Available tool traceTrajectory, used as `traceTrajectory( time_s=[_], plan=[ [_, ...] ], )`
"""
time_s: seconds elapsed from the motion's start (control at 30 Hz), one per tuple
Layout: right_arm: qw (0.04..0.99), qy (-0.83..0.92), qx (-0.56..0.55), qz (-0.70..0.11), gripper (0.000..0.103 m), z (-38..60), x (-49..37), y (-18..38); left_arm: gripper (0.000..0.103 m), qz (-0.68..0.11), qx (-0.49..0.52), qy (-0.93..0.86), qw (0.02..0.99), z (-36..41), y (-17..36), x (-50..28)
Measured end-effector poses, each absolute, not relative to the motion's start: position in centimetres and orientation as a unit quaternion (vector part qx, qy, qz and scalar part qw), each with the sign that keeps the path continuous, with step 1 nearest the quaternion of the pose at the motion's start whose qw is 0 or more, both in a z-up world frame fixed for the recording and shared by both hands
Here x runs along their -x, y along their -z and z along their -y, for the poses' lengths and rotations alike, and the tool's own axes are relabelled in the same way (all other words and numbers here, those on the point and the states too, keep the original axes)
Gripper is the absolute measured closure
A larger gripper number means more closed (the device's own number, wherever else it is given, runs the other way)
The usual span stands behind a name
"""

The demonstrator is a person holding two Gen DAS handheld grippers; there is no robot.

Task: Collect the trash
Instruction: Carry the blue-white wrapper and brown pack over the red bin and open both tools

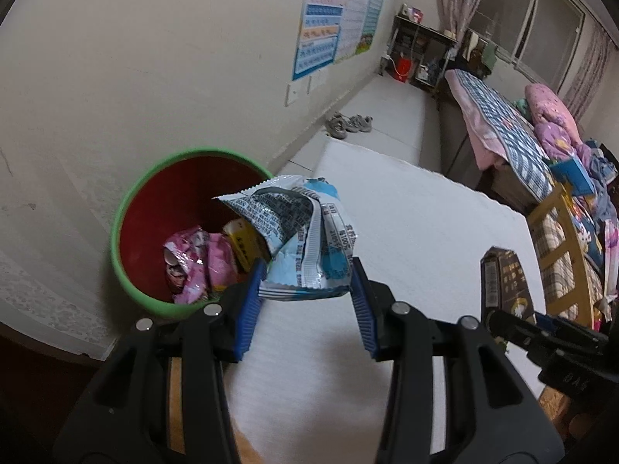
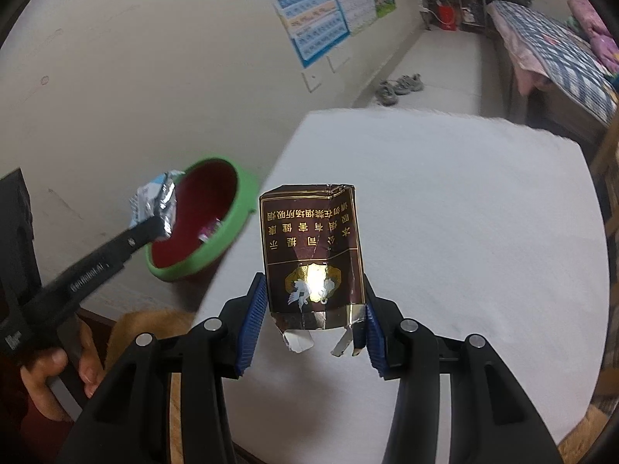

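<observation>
My left gripper (image 1: 307,282) is shut on a crumpled blue and silver snack wrapper (image 1: 298,232) and holds it at the rim of a red bin with a green rim (image 1: 127,201); pink and yellow wrappers (image 1: 201,263) lie inside the bin. In the right wrist view the wrapper (image 2: 154,197) hangs over the bin (image 2: 216,247). My right gripper (image 2: 315,309) is shut on a torn dark brown cigarette pack (image 2: 313,247) above the white table (image 2: 464,232). The pack also shows in the left wrist view (image 1: 503,282).
The bin stands by the beige wall (image 1: 154,77) at the table's left edge. A pair of shoes (image 1: 348,123) lies on the floor beyond. A bed with bedding (image 1: 522,147) is at the right, a shelf and red bucket (image 1: 402,67) at the far end.
</observation>
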State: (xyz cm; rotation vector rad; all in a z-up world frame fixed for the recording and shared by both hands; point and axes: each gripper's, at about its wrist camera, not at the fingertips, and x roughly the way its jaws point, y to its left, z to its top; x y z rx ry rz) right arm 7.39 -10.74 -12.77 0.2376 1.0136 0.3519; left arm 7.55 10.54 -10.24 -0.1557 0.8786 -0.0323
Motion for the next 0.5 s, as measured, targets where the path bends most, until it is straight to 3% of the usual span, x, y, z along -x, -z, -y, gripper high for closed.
traceTrajectory(
  time_s=[0.5],
  plan=[
    [0.848, -0.248, -0.072, -0.463, 0.057, -0.2, -14.0, 10.2, 0.061, -0.429, 0.110, -0.045, 0.895, -19.5, 11.5, -10.6]
  ],
)
